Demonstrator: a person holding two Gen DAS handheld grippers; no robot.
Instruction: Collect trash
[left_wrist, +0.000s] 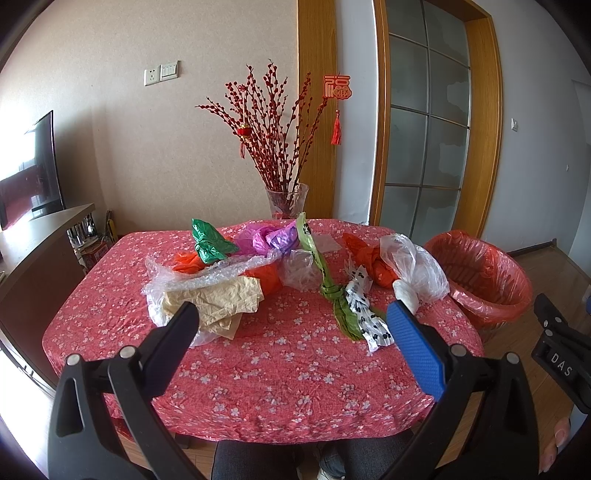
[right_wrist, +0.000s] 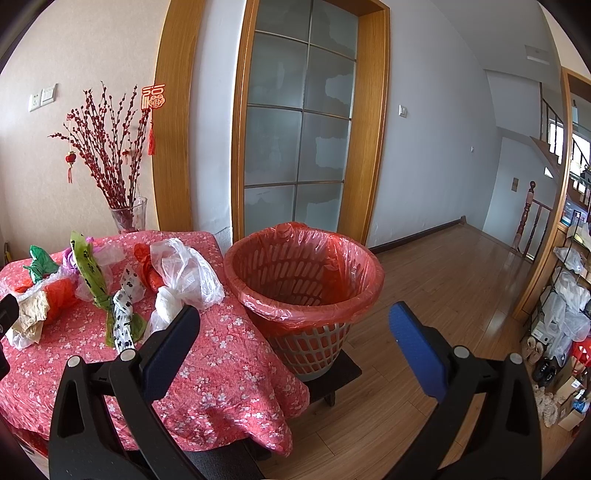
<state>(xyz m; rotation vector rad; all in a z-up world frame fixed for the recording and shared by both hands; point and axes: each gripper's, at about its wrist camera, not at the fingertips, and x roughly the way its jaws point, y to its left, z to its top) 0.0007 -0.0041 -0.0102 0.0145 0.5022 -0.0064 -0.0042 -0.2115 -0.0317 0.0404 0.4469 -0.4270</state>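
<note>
Both grippers gape empty; the left gripper (left_wrist: 295, 321) should pinch the beige bag's (left_wrist: 218, 301) bunched middle at eleven o'clock, then carry it to the lined basket (left_wrist: 480, 273).

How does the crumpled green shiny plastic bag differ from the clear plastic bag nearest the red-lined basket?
The crumpled green shiny plastic bag is opaque and glossy; the clear plastic bag is see-through with white material at its lower end. The green one lies far back toward the table's left; the clear one lies at the right edge by the red-lined basket. The green one looks smaller. Both rest crumpled on the floral tablecloth.

Tablecloth (left_wrist: 258, 387) – red, white blossoms; bin liner (right_wrist: 306, 258) – translucent red.
</note>
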